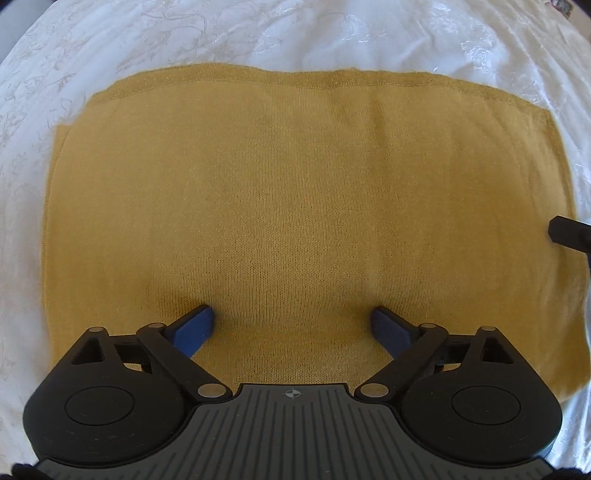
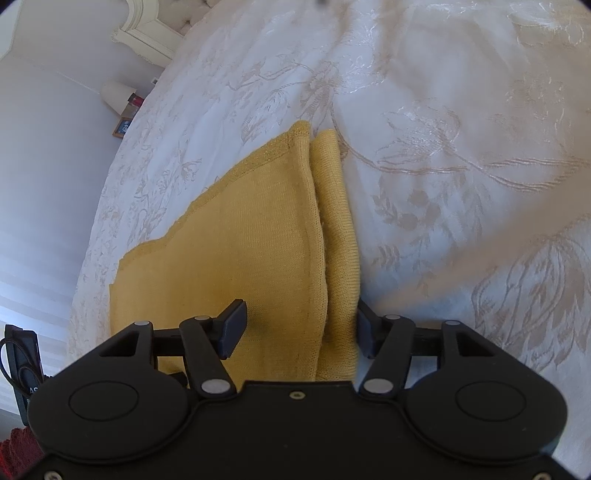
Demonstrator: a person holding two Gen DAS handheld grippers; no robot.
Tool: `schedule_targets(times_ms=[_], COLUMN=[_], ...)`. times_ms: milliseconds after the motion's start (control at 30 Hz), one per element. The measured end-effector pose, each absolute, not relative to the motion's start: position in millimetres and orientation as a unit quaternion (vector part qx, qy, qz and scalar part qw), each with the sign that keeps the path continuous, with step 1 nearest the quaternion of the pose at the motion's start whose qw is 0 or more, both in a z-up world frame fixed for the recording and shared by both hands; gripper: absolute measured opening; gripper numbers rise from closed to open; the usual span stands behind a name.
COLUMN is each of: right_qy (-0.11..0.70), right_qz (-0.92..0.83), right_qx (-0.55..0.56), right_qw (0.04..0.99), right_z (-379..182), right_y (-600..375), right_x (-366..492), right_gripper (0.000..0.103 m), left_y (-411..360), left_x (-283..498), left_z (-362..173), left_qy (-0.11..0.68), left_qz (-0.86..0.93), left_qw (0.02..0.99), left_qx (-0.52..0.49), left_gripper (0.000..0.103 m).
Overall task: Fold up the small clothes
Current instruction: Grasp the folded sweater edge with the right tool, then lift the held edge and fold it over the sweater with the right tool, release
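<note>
Left gripper (image 1: pixel 293 325) body fills the bottom of the left wrist view, blue fingertips (image 1: pixel 197 326) spread wide apart and pointing steeply down onto the mustard knit garment (image 1: pixel 295 206). Both tips sit on or just above the knit near its lower middle; slight dimpling around them suggests contact, but nothing is pinched between them. Jaws empty.

Garment spans most of that frame as a flat rectangle, hem band along the upper edge, side edges fairly straight. It lies on a white embroidered bedspread (image 1: pixel 221 33). A dark finger of the other tool pokes in at the right edge, mid height.

Right gripper (image 2: pixel 297 325) at the bottom of the right wrist view, jaws partly apart and straddling the garment's layered edge (image 2: pixel 332 258). The right finger sits against the outer side of the fold, the left finger hovers over the top layer. Can't tell if the pads actually press the cloth; looks like a loose straddle, not a clamp.

Two layers are visible there, the upper panel with a seam line and a narrower strip peeking out to its right. Bedspread (image 2: pixel 443 147) fills the right and top of that frame; lamp (image 2: pixel 116 96) and headboard (image 2: pixel 147 29) in the upper left.

Progress judgement: at least one fold is in, sleeves seem tucked, shape already compact. Likely left: smoothing, then a final fold in half.
</note>
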State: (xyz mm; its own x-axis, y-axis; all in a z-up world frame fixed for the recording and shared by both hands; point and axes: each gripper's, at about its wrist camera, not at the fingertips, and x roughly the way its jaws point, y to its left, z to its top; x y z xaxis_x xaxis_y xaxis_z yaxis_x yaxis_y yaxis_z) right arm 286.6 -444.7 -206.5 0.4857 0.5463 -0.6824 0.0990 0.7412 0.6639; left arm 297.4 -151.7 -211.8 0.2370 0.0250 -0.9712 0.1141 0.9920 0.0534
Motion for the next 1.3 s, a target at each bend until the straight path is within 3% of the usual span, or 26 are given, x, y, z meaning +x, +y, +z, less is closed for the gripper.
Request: schedule_targets(times_ms=[433, 533, 567, 667, 1300], right_qy=[0.507, 0.516, 0.518, 0.521, 0.494], right_qz=[0.119, 0.110, 0.111, 0.110, 0.130], right_qx=[0.291, 0.272, 0.270, 0.269, 0.254], right_qw=[0.803, 0.805, 0.804, 0.803, 0.821], right_z=[-197.9, -195.5, -195.3, -193.4, -114.1], right_y=[-425.0, -419.4, -418.5, -417.0, -337.3], right_x=[292.1, 293.5, 293.8, 293.9, 306.4], right_gripper=[0.061, 0.045, 0.034, 0.028, 0.024], left_y=[-135.6, -121.8, -119.9, -105.1, -0.1], left_x=[277.8, 264.5, 260.8, 251.5, 235.2], left_z=[-170.4, -158.3, -155.1, -148.0, -139.8], left_qy=[0.591, 0.580, 0.577, 0.573, 0.554], left_qz=[-0.039, -0.032, -0.028, -0.016, 0.007], left_qw=[0.804, 0.813, 0.815, 0.819, 0.832], left_qx=[0.049, 0.047, 0.045, 0.036, -0.023], left_gripper=[0.079, 0.079, 0.079, 0.079, 0.078])
